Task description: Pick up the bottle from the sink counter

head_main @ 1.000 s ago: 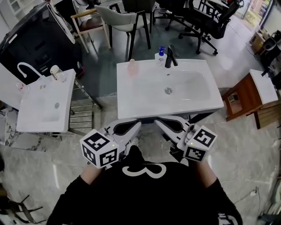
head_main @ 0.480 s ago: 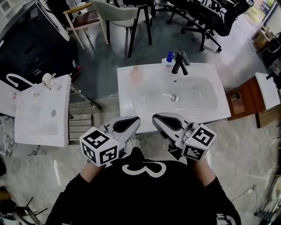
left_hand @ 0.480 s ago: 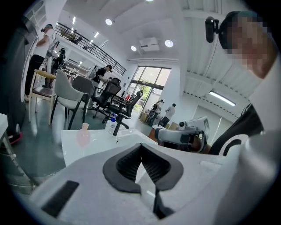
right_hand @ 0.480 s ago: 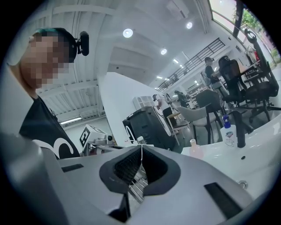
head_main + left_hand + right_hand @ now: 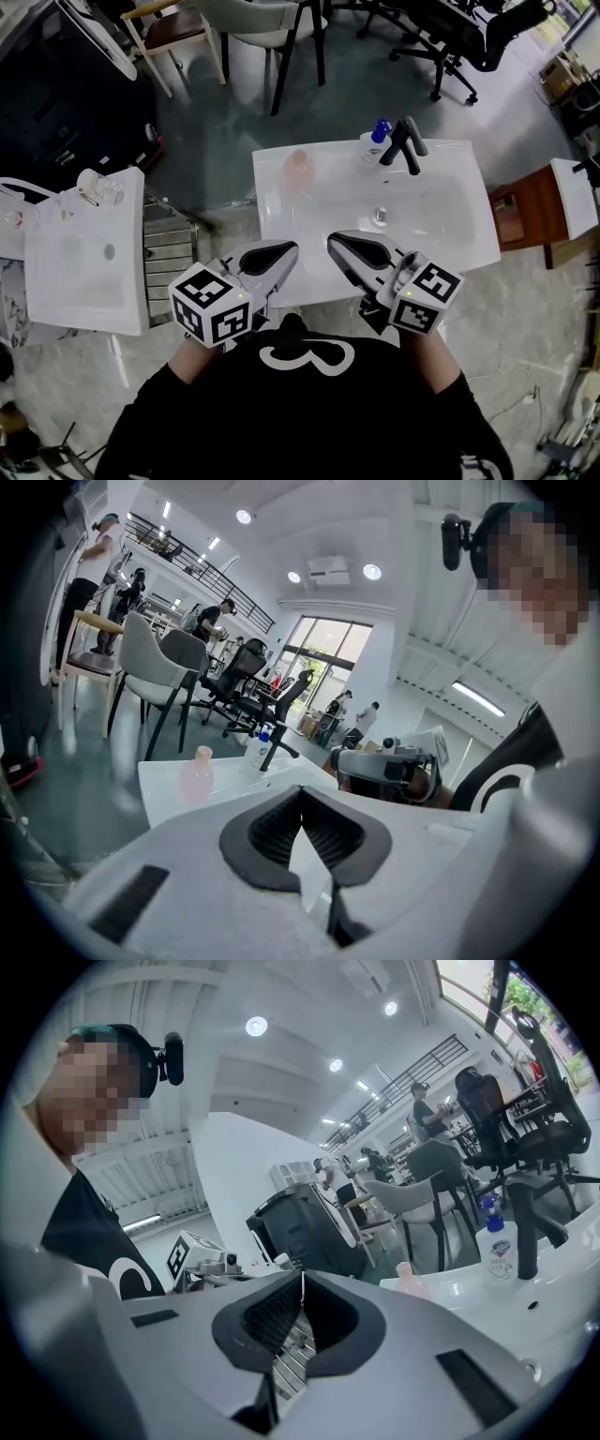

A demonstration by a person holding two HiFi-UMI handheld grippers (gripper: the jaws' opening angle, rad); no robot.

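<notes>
A pale pink bottle (image 5: 298, 167) stands at the back left of the white sink counter (image 5: 272, 211). A clear pump bottle with a blue cap (image 5: 376, 142) stands beside the black faucet (image 5: 407, 145). My left gripper (image 5: 285, 249) and right gripper (image 5: 337, 242) hover side by side over the counter's front edge, both shut and empty, well short of either bottle. The left gripper view shows its shut jaws, with the pink bottle (image 5: 197, 772) and the pump bottle (image 5: 262, 747) beyond. From the right gripper view I see the pink bottle (image 5: 406, 1278) and pump bottle (image 5: 494, 1240) past shut jaws.
A second white sink (image 5: 84, 246) stands to the left with a metal rack (image 5: 171, 251) between the two sinks. A brown wooden stand (image 5: 528, 208) is at the right. Chairs (image 5: 272, 28) stand on the grey floor beyond the counter.
The person has stepped nearer to the sink. Both grippers now reach over the counter's front edge, still shut and side by side.
</notes>
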